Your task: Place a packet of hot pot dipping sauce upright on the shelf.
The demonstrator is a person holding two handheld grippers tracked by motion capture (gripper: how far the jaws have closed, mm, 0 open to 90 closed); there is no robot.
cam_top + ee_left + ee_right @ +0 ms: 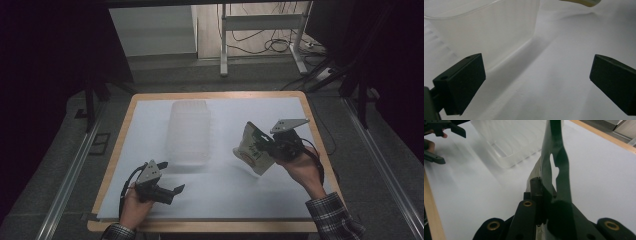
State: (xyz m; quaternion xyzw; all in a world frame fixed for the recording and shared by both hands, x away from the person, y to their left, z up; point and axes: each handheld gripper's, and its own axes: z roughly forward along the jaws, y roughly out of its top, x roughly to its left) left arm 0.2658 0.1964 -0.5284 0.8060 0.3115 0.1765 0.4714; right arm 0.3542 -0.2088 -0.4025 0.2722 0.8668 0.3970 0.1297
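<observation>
Right tool (264, 146) clamps a pouch (251, 149) right of the clear tub (188, 131); left tool (172, 193) gapes, empty

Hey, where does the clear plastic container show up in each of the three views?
High view: the clear plastic container sits on the white sheet, centre, toward the far edge.
Left gripper view: upper left, beyond the left jaw.
Right gripper view: top centre-left, left of the held pouch.
Shared landmark: the white sheet under it.

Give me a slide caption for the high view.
Right gripper lifts a snack packet beside a clear tub; left gripper open.
</observation>
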